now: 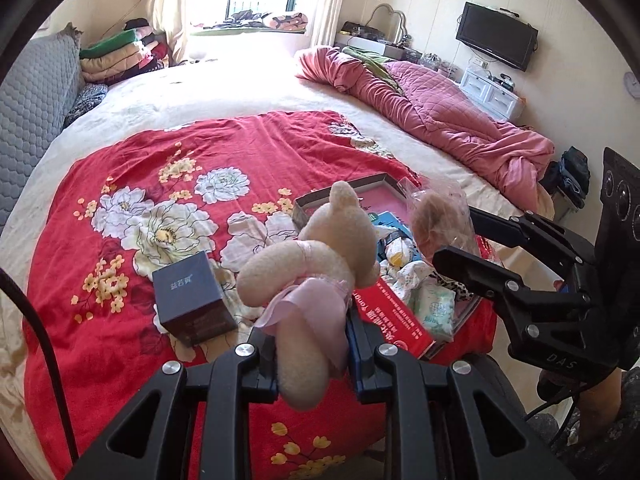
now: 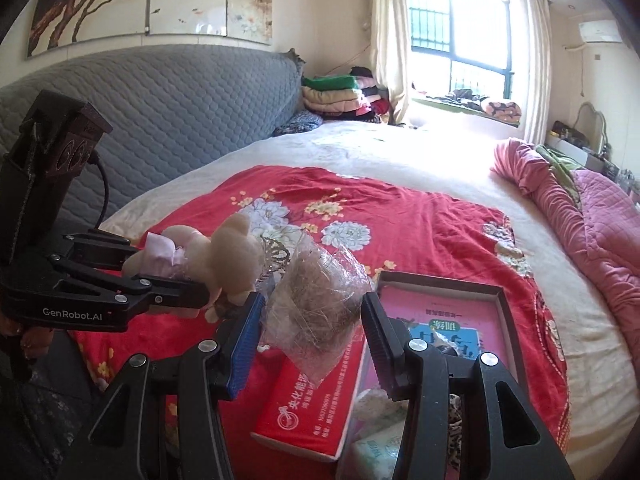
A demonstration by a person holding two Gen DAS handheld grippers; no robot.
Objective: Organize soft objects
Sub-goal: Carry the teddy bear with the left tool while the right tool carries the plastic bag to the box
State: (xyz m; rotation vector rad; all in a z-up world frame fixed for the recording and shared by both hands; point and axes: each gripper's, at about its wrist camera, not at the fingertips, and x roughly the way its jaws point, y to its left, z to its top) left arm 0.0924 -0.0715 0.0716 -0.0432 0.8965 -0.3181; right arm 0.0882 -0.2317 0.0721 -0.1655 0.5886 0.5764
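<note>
step: both items lifted over bed (image 1: pixel 248 80) | left gripper (image 1: pixel 312 354) clamps plush bear (image 1: pixel 320 256) | right gripper (image 2: pixel 312 328) grasps crinkly fibre bag (image 2: pixel 320 296) | next: pick drop spot, likely open box (image 2: pixel 440 284)

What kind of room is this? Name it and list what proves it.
A lived-in bedroom: a large bed with a gray quilted headboard, a crumpled pink quilt on the bed, and a stack of folded blankets beside the window.
</note>
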